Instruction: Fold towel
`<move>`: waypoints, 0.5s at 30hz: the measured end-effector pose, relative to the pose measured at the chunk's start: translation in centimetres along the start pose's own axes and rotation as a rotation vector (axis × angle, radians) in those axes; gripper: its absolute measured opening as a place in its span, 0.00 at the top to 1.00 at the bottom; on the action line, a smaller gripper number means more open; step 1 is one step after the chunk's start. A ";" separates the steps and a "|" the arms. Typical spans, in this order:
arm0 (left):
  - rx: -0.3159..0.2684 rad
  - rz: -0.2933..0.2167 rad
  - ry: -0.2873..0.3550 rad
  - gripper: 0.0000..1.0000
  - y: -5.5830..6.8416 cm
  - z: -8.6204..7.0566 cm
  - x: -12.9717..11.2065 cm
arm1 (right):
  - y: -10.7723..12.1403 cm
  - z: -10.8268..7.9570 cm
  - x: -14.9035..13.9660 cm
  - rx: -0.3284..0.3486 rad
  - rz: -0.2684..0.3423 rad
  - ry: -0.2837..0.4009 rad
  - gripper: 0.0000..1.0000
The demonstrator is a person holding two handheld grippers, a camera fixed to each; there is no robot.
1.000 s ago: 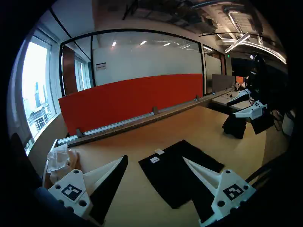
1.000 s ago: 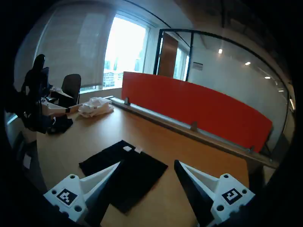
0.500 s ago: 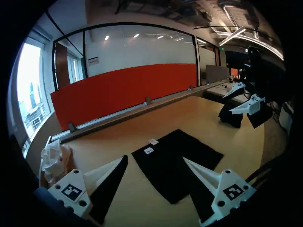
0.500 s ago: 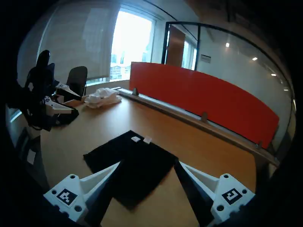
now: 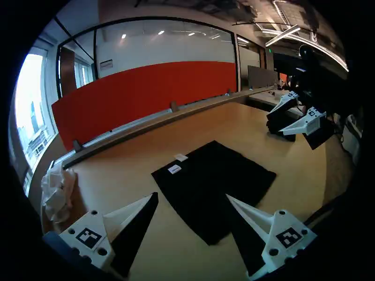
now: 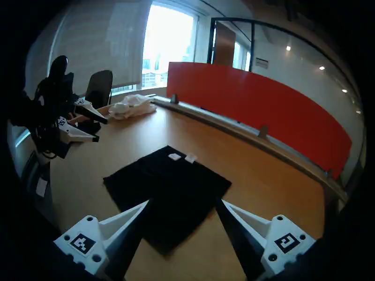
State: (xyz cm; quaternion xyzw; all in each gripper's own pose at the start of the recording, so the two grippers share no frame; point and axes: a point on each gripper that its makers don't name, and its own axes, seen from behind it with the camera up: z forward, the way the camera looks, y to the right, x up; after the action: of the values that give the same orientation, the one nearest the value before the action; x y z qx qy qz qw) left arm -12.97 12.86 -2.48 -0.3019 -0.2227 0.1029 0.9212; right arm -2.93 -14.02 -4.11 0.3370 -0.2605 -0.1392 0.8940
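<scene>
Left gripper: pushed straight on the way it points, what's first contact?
The left gripper would probably meet the towel first; it lies flat on the table just ahead of the open jaws. Depth is unclear, but nothing stands nearer.

Wooden table (image 5: 225, 126), black towel (image 5: 215, 182) spread flat, white cloth heap (image 5: 56, 192) near edge

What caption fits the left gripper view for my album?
Open tongs poised over a black towel lying on a wooden table.
</scene>
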 end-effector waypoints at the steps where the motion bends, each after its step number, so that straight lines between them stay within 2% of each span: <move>1: -0.004 0.001 -0.006 0.04 0.2 0.2 -0.3 | -0.1 0.2 -0.4 0.003 -0.002 -0.008 0.00; 9: -0.041 0.013 -0.065 0.04 1.6 2.0 -3.4 | -1.4 2.3 -3.8 0.029 -0.017 -0.078 0.00; 15: -0.054 0.021 -0.106 0.04 2.2 2.9 -5.6 | -2.1 3.2 -5.7 0.049 -0.020 -0.116 0.00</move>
State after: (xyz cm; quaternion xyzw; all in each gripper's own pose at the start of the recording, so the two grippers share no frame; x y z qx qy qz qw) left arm -19.41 14.23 -3.66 -0.3234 -0.2706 0.1224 0.8985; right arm -9.56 -14.88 -5.62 0.3528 -0.3118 -0.1612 0.8673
